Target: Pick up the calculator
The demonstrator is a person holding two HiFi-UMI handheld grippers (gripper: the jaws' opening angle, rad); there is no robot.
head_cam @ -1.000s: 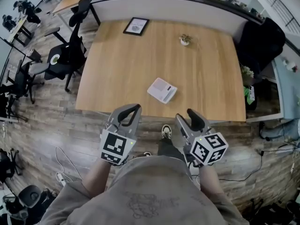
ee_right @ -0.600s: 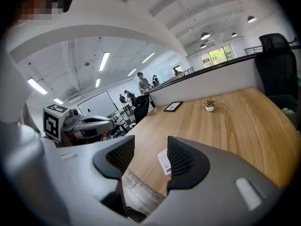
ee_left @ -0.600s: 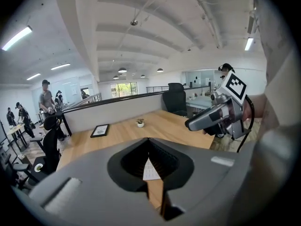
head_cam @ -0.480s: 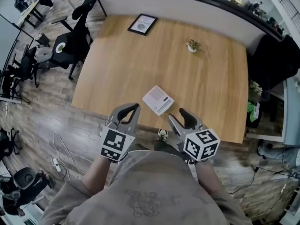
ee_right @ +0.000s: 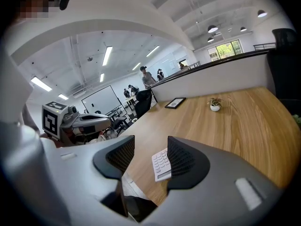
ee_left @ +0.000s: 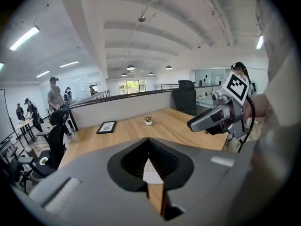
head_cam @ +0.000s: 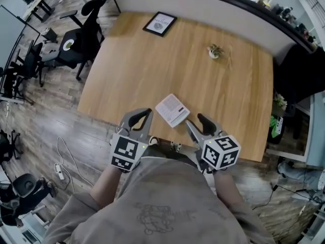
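A white, flat rectangular calculator (head_cam: 172, 110) lies on a light wooden desk (head_cam: 152, 60), close to the near edge and about midway along it, turned at an angle to that edge. A person stands at the near edge and holds grey tongs in each hand, both above the desk and not touching the calculator.

The left tongs (head_cam: 147, 113) are pressed together at the tips with nothing gripped. They are just left of the calculator.

The right tongs (head_cam: 195, 121) are spread apart and empty. They are just right of the calculator. In the right gripper view the calculator (ee_right: 161, 165) shows between the two arms, partly hidden by one of them.

A black-framed picture (head_cam: 159, 24) lies near the far left corner. A small potted plant (head_cam: 215, 51) stands towards the far right corner.
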